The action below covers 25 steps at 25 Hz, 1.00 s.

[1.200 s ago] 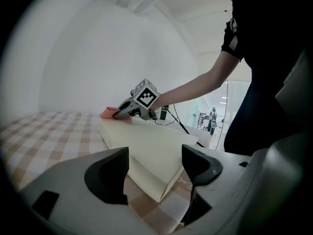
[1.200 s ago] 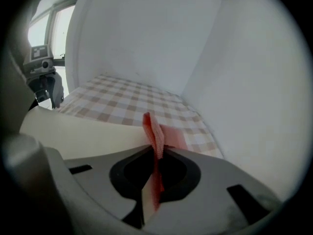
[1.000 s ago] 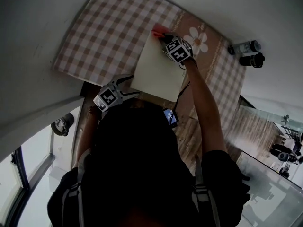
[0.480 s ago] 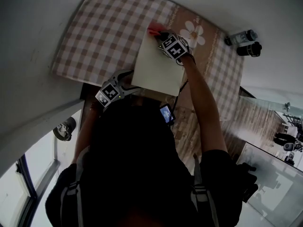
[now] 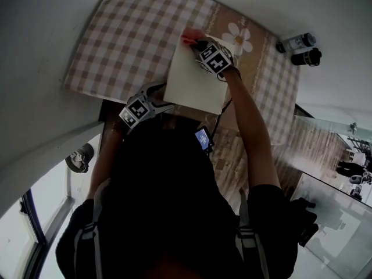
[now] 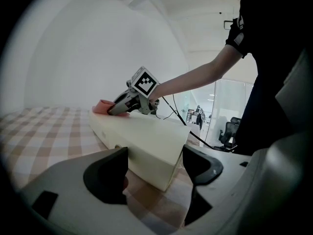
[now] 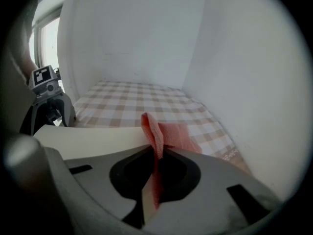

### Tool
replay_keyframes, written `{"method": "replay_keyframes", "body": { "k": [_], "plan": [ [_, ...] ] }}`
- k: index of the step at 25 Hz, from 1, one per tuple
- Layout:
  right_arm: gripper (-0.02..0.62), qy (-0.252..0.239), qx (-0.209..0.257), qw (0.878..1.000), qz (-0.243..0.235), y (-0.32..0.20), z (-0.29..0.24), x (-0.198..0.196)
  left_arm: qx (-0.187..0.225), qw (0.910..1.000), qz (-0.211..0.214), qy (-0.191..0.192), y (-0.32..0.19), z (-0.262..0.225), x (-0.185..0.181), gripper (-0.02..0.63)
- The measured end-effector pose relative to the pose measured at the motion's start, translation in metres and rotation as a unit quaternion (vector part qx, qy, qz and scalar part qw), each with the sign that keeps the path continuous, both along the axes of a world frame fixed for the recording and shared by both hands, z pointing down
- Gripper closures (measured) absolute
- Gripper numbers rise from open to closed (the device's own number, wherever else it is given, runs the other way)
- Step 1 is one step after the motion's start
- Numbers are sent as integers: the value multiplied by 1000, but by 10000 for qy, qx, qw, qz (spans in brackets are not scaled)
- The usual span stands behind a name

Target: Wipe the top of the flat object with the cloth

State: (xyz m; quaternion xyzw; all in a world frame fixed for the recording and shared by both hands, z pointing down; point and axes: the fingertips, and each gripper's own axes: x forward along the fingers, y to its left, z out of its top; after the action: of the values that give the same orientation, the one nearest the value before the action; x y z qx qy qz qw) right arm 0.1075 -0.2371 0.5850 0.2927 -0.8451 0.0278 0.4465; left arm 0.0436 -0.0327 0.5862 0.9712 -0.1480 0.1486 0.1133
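cloth (image 7: 164,133), pink, pinched upright between the closed jaws of the right gripper (image 7: 155,156), free end draped over the far corner of the flat object (image 5: 195,80), a cream slab in the upper centre of the head view. flat object lying on a checked tablecloth (image 5: 133,39), beside a printed daisy (image 5: 239,39) toward the upper right. left gripper (image 6: 154,166) at the slab's near lower-left corner, jaws apart, that corner framed between them, contact not clear. 2 dark cylinders (image 5: 296,41) on the white surface at the upper right edge, well apart from the slab. in the left gripper view, upper left of centre: right gripper low over the slab's far end, cloth bunched under its tip.
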Motion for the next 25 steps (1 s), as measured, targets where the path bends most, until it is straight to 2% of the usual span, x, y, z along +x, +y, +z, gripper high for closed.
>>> {"method": "replay_keyframes", "body": {
  "k": [11,20,25],
  "plan": [
    [578,8,-4,9999,-155,20,-1,-3,-43,10000,39,-32,-6,1,2,242],
    [578,-230,-75,9994,-236,42,-2,-10,-250,9996,130,-40,-4,0,2,242],
    [578,-344,-75,9992,-203,47,-3,-14,-198,9997,118,-69,-8,0,1,243]
  ]
}}
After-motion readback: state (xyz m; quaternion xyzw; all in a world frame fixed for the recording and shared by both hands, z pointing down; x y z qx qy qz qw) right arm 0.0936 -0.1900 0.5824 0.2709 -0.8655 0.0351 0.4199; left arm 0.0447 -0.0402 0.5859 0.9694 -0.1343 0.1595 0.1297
